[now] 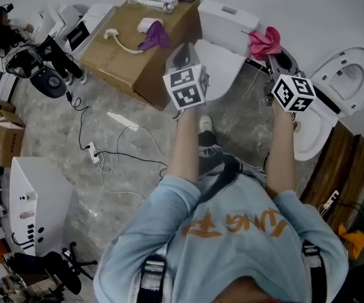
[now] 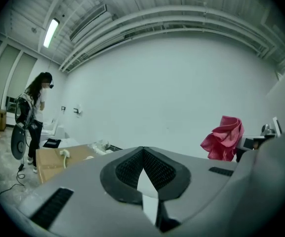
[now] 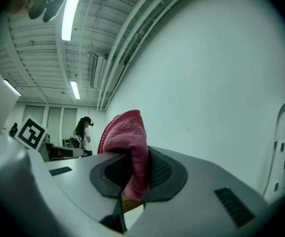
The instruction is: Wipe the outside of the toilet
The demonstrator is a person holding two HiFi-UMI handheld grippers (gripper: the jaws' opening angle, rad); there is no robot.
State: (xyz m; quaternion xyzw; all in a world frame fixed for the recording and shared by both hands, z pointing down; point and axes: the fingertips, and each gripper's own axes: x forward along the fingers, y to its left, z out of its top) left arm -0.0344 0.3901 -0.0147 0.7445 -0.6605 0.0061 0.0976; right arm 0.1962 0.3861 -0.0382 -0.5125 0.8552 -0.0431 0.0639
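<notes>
1. The right gripper [image 3: 134,168] is pinched on a pink cloth [image 3: 126,132], which is bunched up above its jaws.
2. The left gripper [image 2: 143,153] is pressed together, with nothing held.
3. In the head view, the toilet [image 1: 228,19] is seen between the two grippers, at 1 o'clock of the left one.
4. A cardboard box [image 1: 128,55] is seen at 10 o'clock of the left gripper.
5. A second toilet [image 1: 325,74] is seen at 3 o'clock of the right gripper.
</notes>
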